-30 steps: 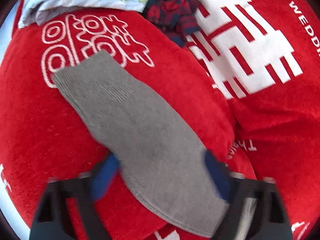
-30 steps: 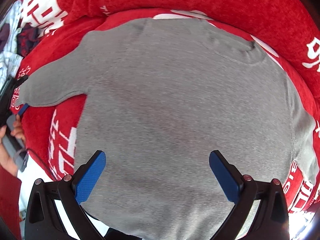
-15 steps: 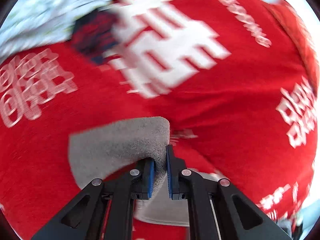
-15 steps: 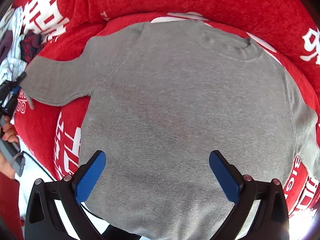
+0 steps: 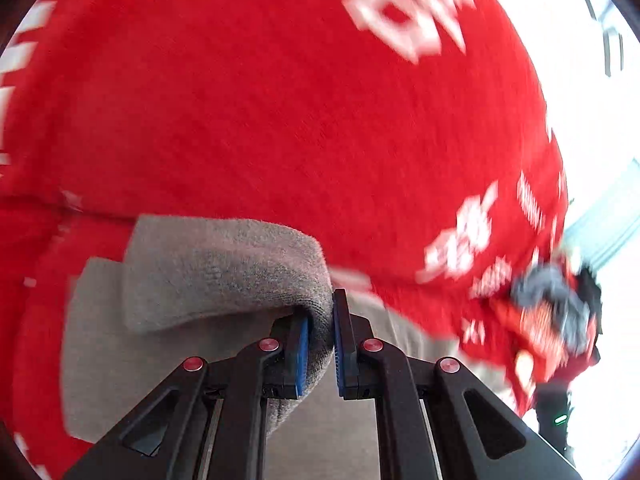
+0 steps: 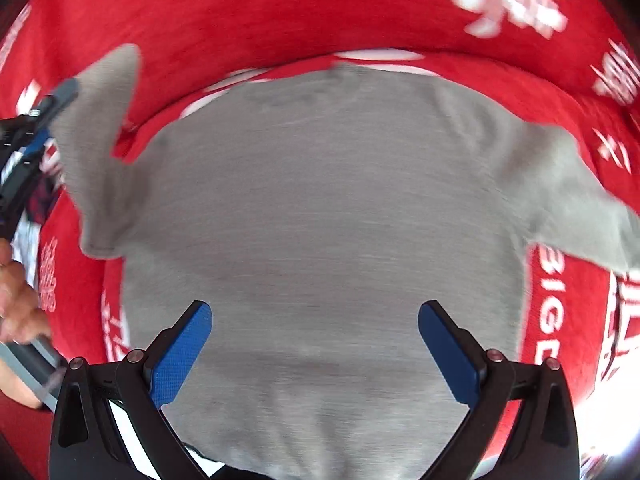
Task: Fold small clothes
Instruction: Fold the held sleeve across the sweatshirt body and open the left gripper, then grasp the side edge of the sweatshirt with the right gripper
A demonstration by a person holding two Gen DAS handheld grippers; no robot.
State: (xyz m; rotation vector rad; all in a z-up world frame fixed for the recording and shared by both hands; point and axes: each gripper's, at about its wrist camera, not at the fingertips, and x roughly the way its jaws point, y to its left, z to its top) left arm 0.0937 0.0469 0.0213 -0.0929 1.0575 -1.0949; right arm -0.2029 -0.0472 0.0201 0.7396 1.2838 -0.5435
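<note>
While the left gripper (image 5: pixel 320 344) pinches its sleeve (image 5: pixel 224 268), the grey sweater (image 6: pixel 320 240) lies under the wide-open right gripper (image 6: pixel 316 344).

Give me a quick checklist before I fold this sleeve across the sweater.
1. Left hand-held gripper pinching the cuff of the grey sleeve: ok.
2. Sleeve lifted off the red blanket: ok, seen raised in the right wrist view.
3. Grey sweater body lying flat: ok, no large wrinkles visible.
4. Right hand-held gripper open above the lower body, not holding cloth: ok.
5. Opposite sleeve spread out: ok.
6. Hem square and flat: cannot tell, partly hidden and blurred.
</note>
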